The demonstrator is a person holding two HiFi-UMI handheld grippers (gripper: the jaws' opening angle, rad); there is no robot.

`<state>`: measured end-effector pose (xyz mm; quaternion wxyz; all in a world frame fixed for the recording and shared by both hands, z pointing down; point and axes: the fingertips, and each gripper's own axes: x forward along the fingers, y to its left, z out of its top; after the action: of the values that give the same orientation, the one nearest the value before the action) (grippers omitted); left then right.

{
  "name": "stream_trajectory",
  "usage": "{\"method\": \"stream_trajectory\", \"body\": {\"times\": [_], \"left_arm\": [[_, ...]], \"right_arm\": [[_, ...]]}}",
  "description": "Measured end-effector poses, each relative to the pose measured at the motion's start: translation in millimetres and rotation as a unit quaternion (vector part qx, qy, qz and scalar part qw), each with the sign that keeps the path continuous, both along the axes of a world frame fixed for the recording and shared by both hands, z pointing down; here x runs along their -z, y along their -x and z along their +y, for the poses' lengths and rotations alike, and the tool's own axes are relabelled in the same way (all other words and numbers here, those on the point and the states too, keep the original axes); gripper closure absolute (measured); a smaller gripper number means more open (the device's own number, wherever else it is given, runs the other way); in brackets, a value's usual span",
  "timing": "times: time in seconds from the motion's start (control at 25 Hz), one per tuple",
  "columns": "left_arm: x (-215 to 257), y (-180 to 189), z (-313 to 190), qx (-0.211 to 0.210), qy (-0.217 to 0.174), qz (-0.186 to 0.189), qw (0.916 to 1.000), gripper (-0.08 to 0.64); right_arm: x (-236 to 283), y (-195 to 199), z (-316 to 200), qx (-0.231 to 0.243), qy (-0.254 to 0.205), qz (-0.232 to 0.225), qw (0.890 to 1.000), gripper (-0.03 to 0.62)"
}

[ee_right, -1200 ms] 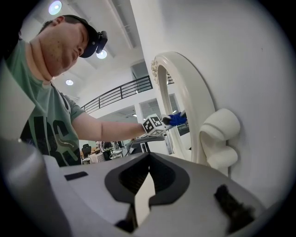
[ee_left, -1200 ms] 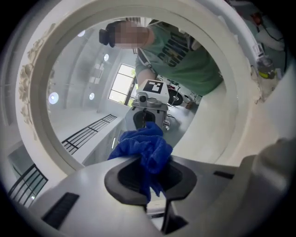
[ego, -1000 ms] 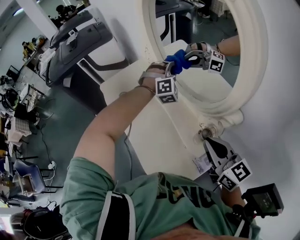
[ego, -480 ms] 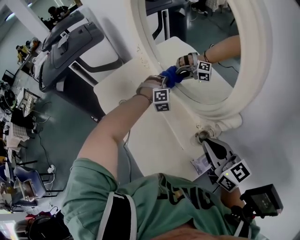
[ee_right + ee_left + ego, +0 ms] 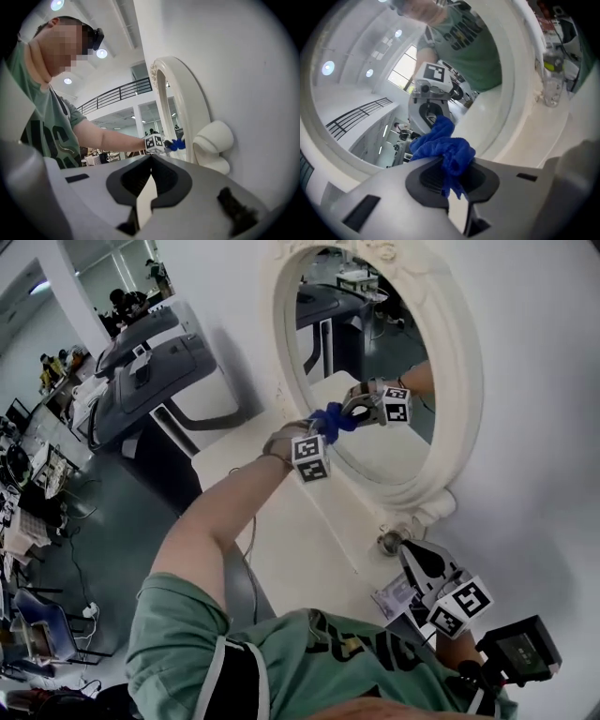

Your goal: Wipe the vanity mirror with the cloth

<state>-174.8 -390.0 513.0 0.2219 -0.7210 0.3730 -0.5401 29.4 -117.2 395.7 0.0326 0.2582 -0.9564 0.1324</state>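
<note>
An oval vanity mirror (image 5: 375,362) in a thick cream frame stands on a white table (image 5: 281,512) against the wall. My left gripper (image 5: 317,427) is shut on a bunched blue cloth (image 5: 331,418) and holds it against the lower left of the glass. In the left gripper view the blue cloth (image 5: 443,147) sticks out between the closed jaws, pressed on the mirror (image 5: 393,84), which reflects the gripper. My right gripper (image 5: 420,563) hangs low near the mirror's foot, shut with nothing in it. From the right gripper view the mirror frame (image 5: 180,108) appears edge-on, the cloth (image 5: 177,144) beside it.
A small glass bottle (image 5: 391,542) stands by the mirror's base (image 5: 433,507), close to my right gripper; the bottle (image 5: 551,79) also shows in the left gripper view. A grey treadmill-like machine (image 5: 155,362) stands left of the table. Desks and people fill the far left floor.
My left gripper with the cloth has slid left and down across the glass, from mid-mirror toward its lower left edge. The right gripper has stayed put.
</note>
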Motion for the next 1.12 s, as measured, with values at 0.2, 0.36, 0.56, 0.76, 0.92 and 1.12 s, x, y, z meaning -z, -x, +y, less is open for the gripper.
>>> {"method": "stream_trajectory", "body": {"times": [0.2, 0.36, 0.56, 0.76, 0.92, 1.12], "left_arm": [[194.6, 20.3, -27.8, 0.019, -0.137, 0.086, 0.9866, 0.495], [338.8, 8.6, -23.7, -0.004, -0.240, 0.088, 0.9669, 0.495], [417.1, -11.0, -18.9, -0.011, -0.291, 0.057, 0.9549, 0.495], [431.8, -13.7, -13.0, -0.005, -0.298, 0.048, 0.9533, 0.494], [433.0, -16.4, -13.2, -0.001, -0.313, 0.068, 0.9473, 0.494], [429.2, -25.8, -5.4, -0.005, -0.349, 0.025, 0.9366, 0.494]], "right_arm": [[5.0, -4.3, -4.2, -0.002, -0.016, -0.006, 1.000, 0.580], [10.1, -6.4, -6.1, -0.002, -0.024, -0.014, 1.000, 0.580], [12.1, -15.7, -5.8, -0.005, -0.033, -0.025, 0.999, 0.580], [17.4, -20.0, -3.4, -0.011, -0.035, -0.033, 0.999, 0.580], [10.3, -19.7, -7.3, -0.012, -0.035, -0.037, 0.999, 0.580], [8.9, -24.0, 0.2, -0.011, -0.016, -0.031, 0.999, 0.580]]}}
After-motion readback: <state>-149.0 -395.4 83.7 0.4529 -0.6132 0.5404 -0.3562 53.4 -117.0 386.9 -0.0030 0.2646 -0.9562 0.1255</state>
